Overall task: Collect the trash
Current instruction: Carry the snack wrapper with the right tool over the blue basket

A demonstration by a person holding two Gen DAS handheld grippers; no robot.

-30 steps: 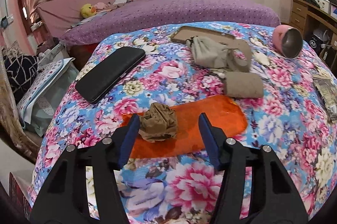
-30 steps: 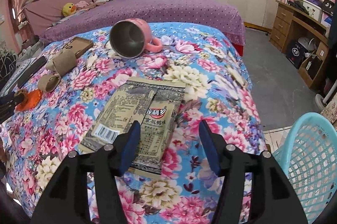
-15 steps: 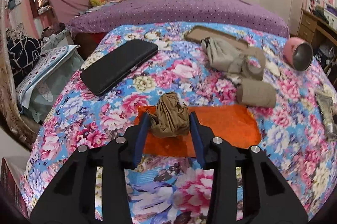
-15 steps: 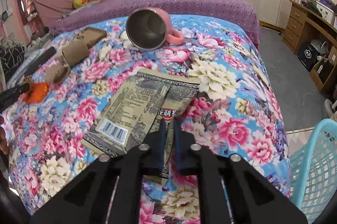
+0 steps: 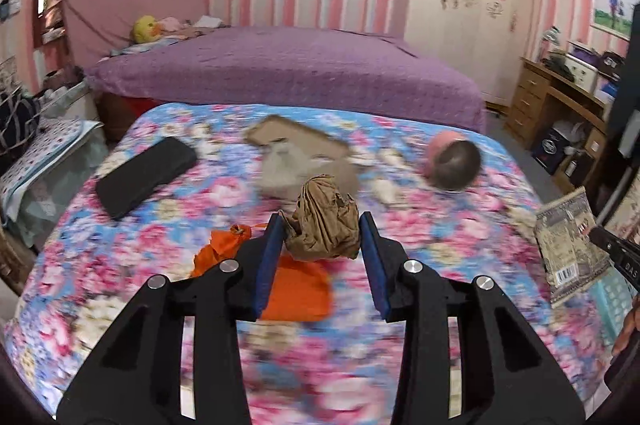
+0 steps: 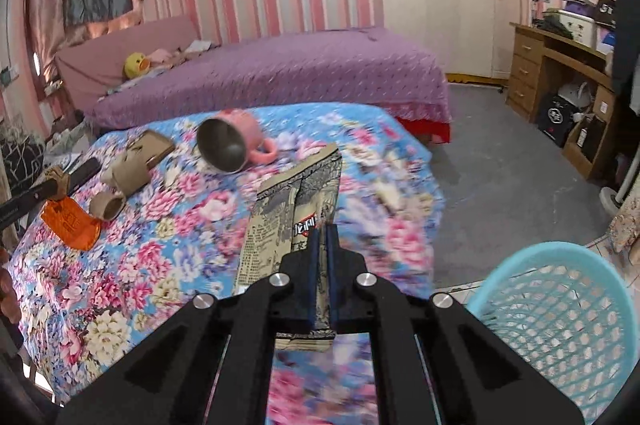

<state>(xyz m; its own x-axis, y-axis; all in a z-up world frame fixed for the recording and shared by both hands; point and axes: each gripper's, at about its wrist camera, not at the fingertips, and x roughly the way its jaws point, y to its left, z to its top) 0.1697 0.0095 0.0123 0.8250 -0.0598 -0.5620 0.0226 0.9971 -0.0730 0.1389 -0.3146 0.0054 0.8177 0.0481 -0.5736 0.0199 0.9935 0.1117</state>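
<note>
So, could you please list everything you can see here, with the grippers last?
Paper ball: one, brown, in the left gripper.
Snack packet: one, tan and grey, in the right gripper.
Orange wrapper: one, hanging below the paper ball.
Mug: one, pink, on its side.
Black case: one, on the quilt's left.
Cardboard tubes: two, tan.
Basket: one, turquoise, by the bed.
Quilt: one, floral.
Left gripper: shut on the paper ball.
Right gripper: shut on the snack packet.

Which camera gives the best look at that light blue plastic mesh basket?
The right wrist view: the light blue plastic mesh basket fills its lower right, rim and lattice clear. The left wrist view shows only a sliver behind the held snack packet.
</note>
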